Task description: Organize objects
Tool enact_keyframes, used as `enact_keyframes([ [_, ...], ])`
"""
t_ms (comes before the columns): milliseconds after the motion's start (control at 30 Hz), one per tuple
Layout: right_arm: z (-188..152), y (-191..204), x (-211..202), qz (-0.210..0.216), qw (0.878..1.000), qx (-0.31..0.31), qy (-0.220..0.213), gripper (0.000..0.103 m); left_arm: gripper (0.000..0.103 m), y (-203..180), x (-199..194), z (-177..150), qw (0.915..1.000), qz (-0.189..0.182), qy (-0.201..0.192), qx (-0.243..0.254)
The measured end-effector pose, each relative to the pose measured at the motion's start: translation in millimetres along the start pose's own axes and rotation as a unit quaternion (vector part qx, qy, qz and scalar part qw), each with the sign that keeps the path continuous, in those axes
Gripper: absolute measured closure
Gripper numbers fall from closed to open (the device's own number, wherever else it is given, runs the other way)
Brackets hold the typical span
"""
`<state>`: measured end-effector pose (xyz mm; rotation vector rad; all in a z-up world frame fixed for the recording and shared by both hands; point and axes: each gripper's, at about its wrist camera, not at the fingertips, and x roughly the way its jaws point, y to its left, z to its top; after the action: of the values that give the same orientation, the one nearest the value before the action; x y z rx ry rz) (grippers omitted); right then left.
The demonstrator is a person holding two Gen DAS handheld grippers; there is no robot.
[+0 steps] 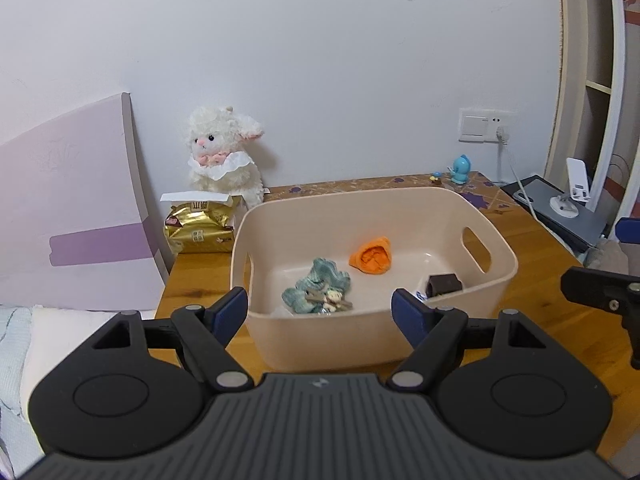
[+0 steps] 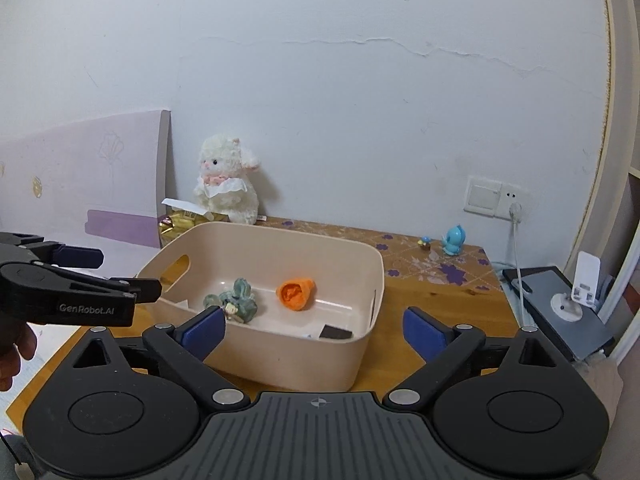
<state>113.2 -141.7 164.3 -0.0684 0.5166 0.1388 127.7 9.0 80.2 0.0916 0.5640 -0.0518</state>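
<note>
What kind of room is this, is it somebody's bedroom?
Probably a bedroom. A pink headboard stands beside a wooden bedside table, a plush lamb sits against the wall, and bedding shows at the lower left.

Bedroom at home: plush lamb (image 1: 224,156) on wooden bedside table (image 1: 532,248), lilac headboard (image 1: 68,216), bedding (image 1: 16,344) alongside.

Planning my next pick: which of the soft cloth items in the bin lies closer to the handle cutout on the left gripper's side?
The teal knitted piece, with a small clip on it. It lies toward that end of the beige bin; the orange cloth sits nearer the middle.
</note>
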Motion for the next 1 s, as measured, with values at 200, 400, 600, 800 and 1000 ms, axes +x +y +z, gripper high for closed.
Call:
enact_keyframes([
  [200, -16.8, 2.3, -19.6, 0.006, 1.000, 0.013, -0.001, 0.006, 0.023, -8.2, -28.5, -15.1, 1.0000, -0.002, -0.009, -0.003],
  [400, -32.9, 1.1, -43.5, 0.009, 1.000, 0.023, -0.005, 0.006, 0.023, -11.2, -55.3, -29.9, 0.9998, -0.002, -0.014, -0.014],
  [600, -51.1, -1.0, -65.6, 0.009, 1.000, 0.029, -0.002, 0.005, 0.023, -14.3, -77.2, -49.2, 0.9997, -0.001, -0.007, -0.024],
  [800, -67.1, 0.1, -84.6, 0.013, 0.999, 0.040, 0.001, 0.005, 0.023, -19.2, -94.5, -69.0, 0.9997, 0.007, -0.005, -0.021],
  [1000, -78.2, 6.8, -102.6, 0.016, 0.999, 0.035, 0.001, 0.003, 0.023, -21.1, -115.1, -79.8, 0.9995, 0.009, -0.015, -0.025],
])
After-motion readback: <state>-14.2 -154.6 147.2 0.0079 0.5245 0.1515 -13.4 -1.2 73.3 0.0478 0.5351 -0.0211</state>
